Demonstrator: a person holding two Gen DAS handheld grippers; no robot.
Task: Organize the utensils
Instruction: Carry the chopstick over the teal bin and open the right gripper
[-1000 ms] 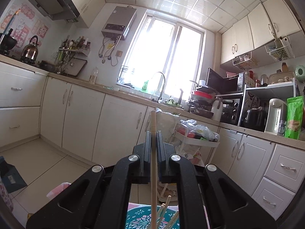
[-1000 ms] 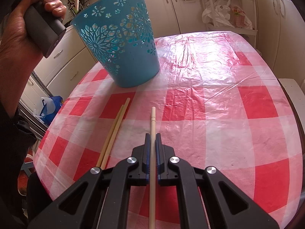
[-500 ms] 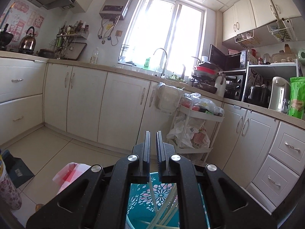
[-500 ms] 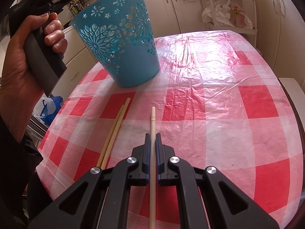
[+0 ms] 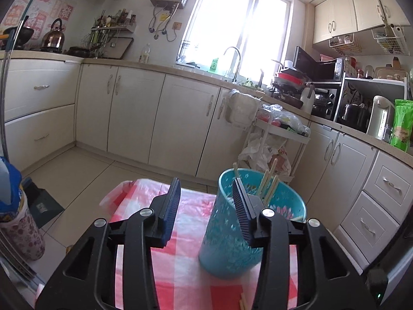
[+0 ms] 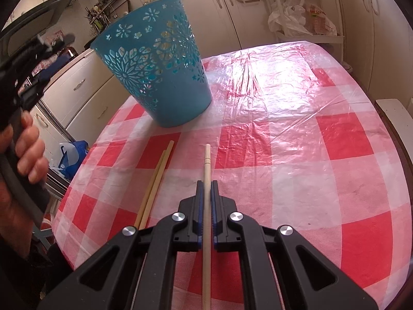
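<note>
A teal cut-out plastic bin (image 5: 232, 237) stands on the red-and-white checked tablecloth (image 5: 180, 279) and holds several wooden chopsticks (image 5: 268, 183). My left gripper (image 5: 206, 206) is open and empty, just left of and above the bin. In the right wrist view the bin (image 6: 160, 77) stands at the far left of the table. My right gripper (image 6: 206, 193) is shut on a single wooden chopstick (image 6: 207, 170), low over the cloth. Two more chopsticks (image 6: 155, 183) lie side by side on the cloth to its left.
The tablecloth (image 6: 296, 134) stretches to the right of the bin. The hand holding the left gripper (image 6: 23, 155) is at the left edge. Kitchen cabinets (image 5: 155, 118) and a white trolley with bags (image 5: 271, 139) stand beyond the table.
My left gripper let its chopstick drop into the bin, then opened wide and drew back and left of the bin. My right gripper stays still, shut on its chopstick.
</note>
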